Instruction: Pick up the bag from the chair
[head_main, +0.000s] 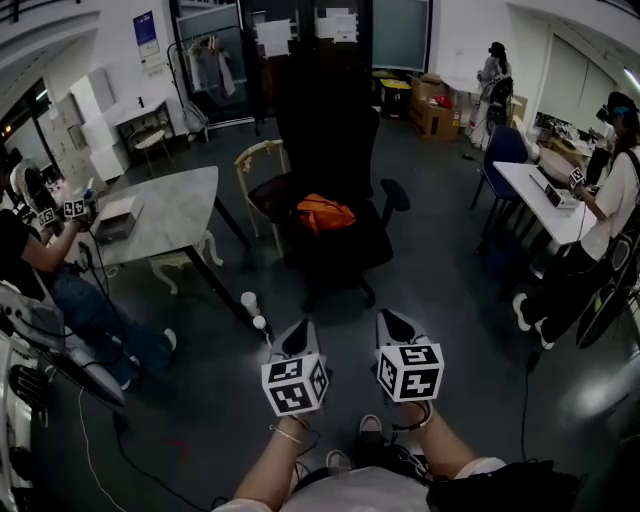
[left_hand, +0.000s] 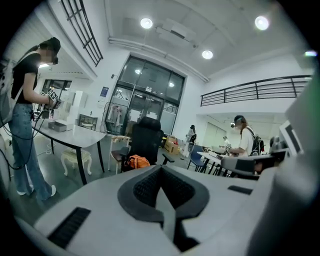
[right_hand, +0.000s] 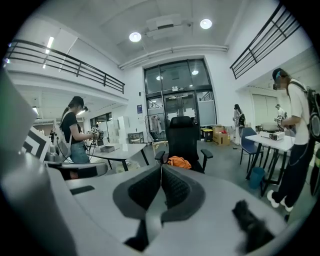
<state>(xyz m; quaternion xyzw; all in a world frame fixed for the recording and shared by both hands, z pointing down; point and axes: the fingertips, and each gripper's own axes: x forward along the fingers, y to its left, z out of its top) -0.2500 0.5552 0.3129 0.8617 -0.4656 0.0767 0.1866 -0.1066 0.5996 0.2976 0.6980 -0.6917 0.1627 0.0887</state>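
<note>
The left gripper (head_main: 296, 332) and right gripper (head_main: 393, 322) both have jaws pressed together, empty. Well apart at twelve o'clock, the orange bag (head_main: 323, 213) lies on the black chair (head_main: 345, 252) seat. It looks soft, light and floppy; a raised fold or strap on top seems best to pinch.

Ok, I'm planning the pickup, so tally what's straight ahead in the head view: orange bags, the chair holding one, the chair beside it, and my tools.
Orange bag: 1
Black office chair under it: 1
Pale-framed chair beside that: 1
Tools: 2, left tool and right tool, both shut and empty
Total: 5
</note>
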